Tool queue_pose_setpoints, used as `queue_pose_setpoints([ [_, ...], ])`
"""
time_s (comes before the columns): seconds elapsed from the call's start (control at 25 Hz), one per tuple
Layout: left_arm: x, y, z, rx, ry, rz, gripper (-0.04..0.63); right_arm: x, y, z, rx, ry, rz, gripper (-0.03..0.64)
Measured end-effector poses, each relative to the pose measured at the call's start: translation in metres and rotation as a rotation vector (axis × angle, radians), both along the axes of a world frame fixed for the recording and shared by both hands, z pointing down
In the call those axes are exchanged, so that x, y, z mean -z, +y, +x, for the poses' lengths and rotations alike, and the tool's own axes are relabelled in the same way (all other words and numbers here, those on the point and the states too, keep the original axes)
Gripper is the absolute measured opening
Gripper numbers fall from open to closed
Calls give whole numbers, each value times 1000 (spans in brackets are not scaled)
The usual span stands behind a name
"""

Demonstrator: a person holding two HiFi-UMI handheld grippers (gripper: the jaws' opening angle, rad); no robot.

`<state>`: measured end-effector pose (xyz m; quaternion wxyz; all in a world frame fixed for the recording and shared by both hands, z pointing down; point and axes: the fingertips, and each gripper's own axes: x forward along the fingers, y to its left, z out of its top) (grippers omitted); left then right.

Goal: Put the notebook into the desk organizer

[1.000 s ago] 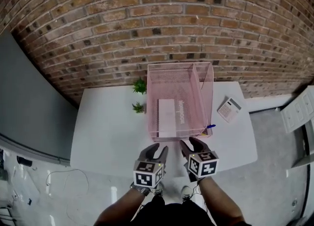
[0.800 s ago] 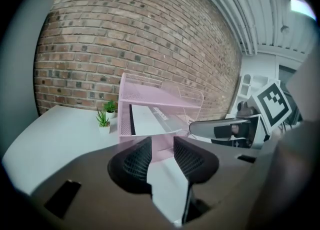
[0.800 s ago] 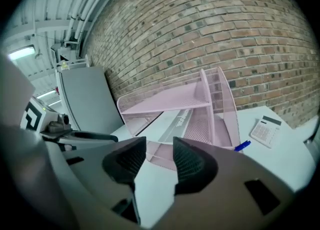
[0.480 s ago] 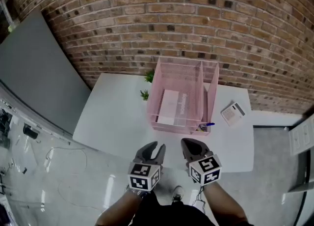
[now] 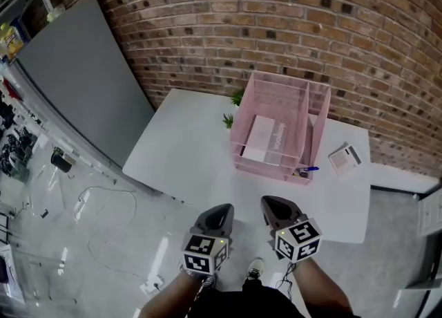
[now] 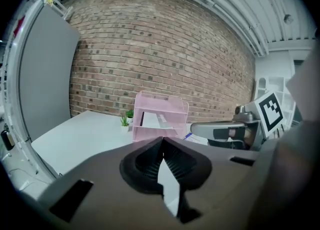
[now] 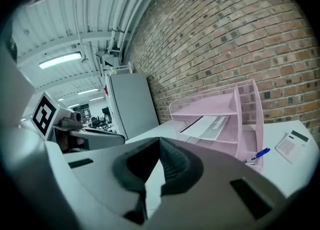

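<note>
Nearest me, my left gripper (image 5: 222, 208) and right gripper (image 5: 268, 202) hang side by side at the front edge of the desk (image 5: 186, 157), each with its fingers pressed together on nothing. Farther on, the notebook (image 5: 263, 138) lies flat in the lower tray of the pink desk organizer (image 5: 314, 102). A blue pen (image 5: 310, 169) sits at its near right corner, with a calculator (image 5: 344, 158) beyond.

The white notebook (image 5: 264, 141), grey-lettered along one edge, lies flat on a shelf inside the pink mesh organizer (image 5: 283, 85), which stands upright on the white bench (image 5: 193, 151).
</note>
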<state>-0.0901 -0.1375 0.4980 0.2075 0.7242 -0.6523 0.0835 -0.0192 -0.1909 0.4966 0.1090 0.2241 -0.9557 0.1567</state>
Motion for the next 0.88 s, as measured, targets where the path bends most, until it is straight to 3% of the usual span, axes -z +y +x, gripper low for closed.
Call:
queue_pose_setpoints([
  [0.36, 9, 50, -24, -66, 0, 35, 6, 9, 55, -31, -29, 6, 24, 3],
  [0.88, 22, 134, -36, -304, 42, 121, 6, 22, 163, -26, -281, 36, 61, 3],
])
